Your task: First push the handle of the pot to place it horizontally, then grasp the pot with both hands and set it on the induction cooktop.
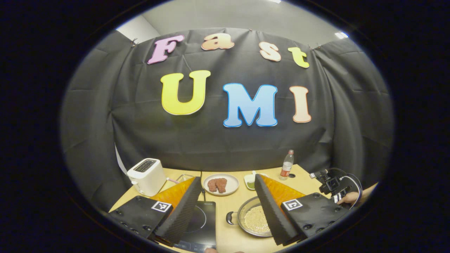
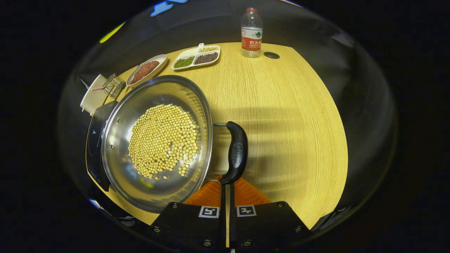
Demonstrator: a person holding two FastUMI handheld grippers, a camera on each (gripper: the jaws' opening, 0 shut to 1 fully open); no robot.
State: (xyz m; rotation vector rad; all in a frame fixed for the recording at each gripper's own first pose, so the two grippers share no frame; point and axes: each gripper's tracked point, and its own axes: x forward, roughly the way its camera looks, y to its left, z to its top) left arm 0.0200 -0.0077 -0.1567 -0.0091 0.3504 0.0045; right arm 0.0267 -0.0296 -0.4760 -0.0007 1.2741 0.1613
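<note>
Beside the induction cooktop [image 1: 197,221], touching its edge, the pot [image 2: 158,140] of beans sits on the table [image 2: 281,105]. Right claw [image 2: 227,188], nearly closed, noses against the pot's handle [image 2: 236,151]; left claw [image 1: 225,211] hangs wide above. Judging so, handle-pushing is underway; next needs a steady sideways nudge.

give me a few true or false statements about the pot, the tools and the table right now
1. The pot holds small yellow beans. True.
2. The right tool is wide open. False: its fingers are nearly closed, tips at the pot's black handle.
3. The pot sits centred on the induction cooktop. False: it stands on the table beside the cooktop.
4. A water bottle stands upright at the table's far edge. True.
5. The left tool is open. True.
</note>
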